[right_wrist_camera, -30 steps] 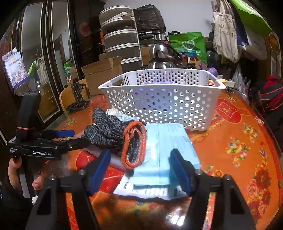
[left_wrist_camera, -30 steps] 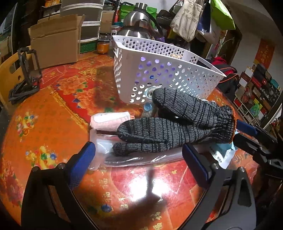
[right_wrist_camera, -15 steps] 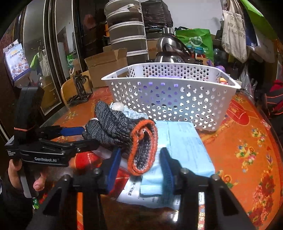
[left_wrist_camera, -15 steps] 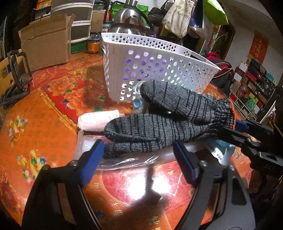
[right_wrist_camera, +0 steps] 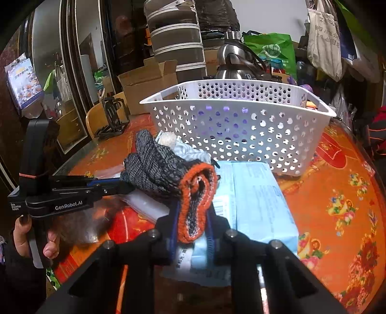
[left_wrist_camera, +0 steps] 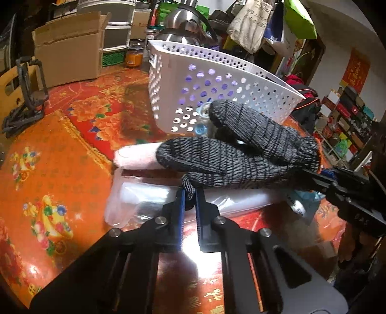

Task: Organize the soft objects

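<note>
A pair of dark grey knit gloves (left_wrist_camera: pixel 236 157) with orange cuffs (right_wrist_camera: pixel 195 200) lies on a pile in front of the white perforated basket (left_wrist_camera: pixel 217 84), which also shows in the right wrist view (right_wrist_camera: pixel 236 120). My left gripper (left_wrist_camera: pixel 190 200) is shut on a fingertip of the lower glove. My right gripper (right_wrist_camera: pixel 191 231) is shut on the orange cuff end. Under the gloves lie a clear plastic bag (left_wrist_camera: pixel 149 193), a pink rolled cloth (left_wrist_camera: pixel 137 157) and a light blue packet (right_wrist_camera: pixel 255 193).
The table has a red and orange flowered cloth (left_wrist_camera: pixel 48 169). A cardboard box (left_wrist_camera: pixel 67 48), a steel kettle (left_wrist_camera: pixel 183 21), a jar (left_wrist_camera: pixel 134 56) and stacked drawers stand behind the basket. A black bottle cage (left_wrist_camera: pixel 26 96) lies at the far left. Bags hang at the back right.
Both grippers moved in and closed: the left on a glove fingertip, the right on the orange cuffs. The gloves lifted slightly at the cuff end.
</note>
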Tool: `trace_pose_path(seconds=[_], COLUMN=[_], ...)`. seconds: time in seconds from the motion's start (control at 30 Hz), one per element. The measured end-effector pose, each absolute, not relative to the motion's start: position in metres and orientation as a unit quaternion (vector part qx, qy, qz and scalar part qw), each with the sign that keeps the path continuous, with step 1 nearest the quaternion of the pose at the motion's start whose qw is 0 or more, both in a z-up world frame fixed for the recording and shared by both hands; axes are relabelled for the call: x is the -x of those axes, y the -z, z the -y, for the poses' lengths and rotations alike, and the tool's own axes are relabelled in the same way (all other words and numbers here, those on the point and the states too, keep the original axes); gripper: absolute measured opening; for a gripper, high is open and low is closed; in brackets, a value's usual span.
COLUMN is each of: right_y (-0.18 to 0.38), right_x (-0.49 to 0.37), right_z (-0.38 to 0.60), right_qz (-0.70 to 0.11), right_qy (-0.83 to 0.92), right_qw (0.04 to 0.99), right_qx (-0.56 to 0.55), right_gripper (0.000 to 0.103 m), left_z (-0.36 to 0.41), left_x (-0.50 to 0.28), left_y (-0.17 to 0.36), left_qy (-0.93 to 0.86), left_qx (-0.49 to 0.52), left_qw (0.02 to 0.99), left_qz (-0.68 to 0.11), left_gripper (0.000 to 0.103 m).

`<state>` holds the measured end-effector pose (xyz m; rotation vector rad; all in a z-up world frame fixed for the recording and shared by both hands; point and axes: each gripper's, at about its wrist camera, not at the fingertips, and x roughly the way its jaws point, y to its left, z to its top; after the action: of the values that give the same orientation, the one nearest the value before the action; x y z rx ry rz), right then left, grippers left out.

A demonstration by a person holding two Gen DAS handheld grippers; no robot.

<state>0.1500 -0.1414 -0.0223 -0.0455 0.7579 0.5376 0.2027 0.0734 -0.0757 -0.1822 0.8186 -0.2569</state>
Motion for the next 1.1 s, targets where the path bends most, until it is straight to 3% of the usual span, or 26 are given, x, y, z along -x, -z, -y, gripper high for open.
trace_pose_path(seconds=[0.67, 1.1], right_y=[-0.038, -0.135], right_x=[-0.128, -0.178], right_z=[0.177, 0.187], right_qz=[-0.284, -0.235], right_qy=[-0.27, -0.259], right_qw=[0.92, 0.937], right_qx=[0.002, 0.013], right_gripper=[0.013, 0.013], left_z=[-0.063, -0.054], left_x=[-0.141, -0.192], left_y=[-0.013, -0.126], left_qy=[0.12, 0.134], left_qx=[0.052, 0.054], left_qw=[0.951, 0.964], left_qz=[-0.28, -0.223], left_gripper=[0.006, 0.006])
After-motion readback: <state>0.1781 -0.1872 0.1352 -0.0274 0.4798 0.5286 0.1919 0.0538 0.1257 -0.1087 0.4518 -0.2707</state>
